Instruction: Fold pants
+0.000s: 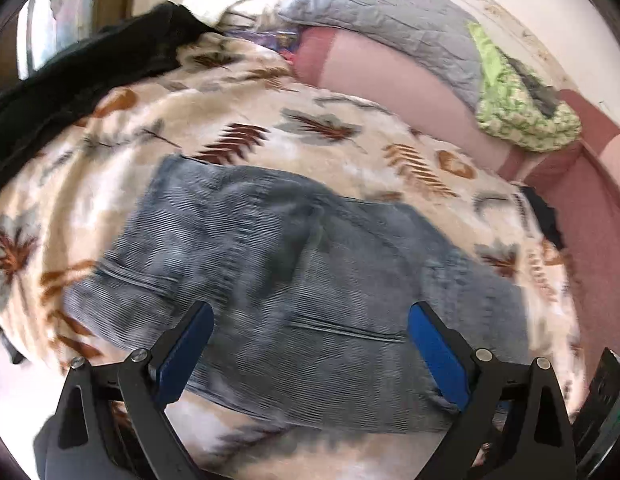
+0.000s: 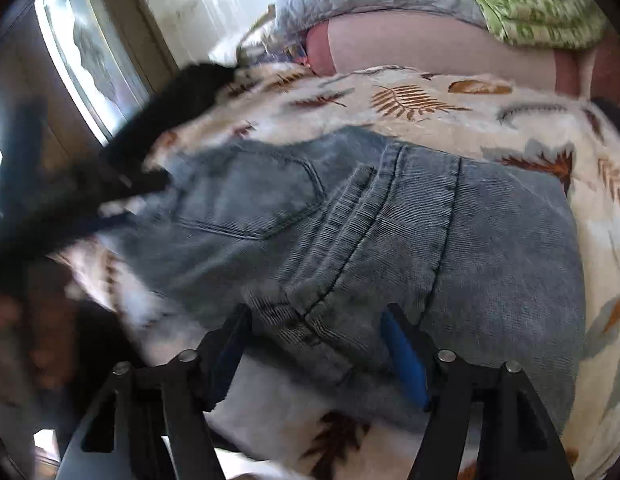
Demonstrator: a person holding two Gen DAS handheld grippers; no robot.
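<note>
While both grippers' fingers gape wide over the jeans on the bed | step: between folds | next: pinch an edge.

Leaf-print blanket bears folded jeans.

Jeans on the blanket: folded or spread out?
Folded. The jeans lie as a compact block on the leaf-print blanket, back pocket up, no legs extending.

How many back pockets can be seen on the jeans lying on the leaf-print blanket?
1. A stitched patch pocket shows on the grey-blue denim jeans in the right wrist view, left of the centre seam. A second may be folded under. The left wrist view is too blurred to tell.
</note>
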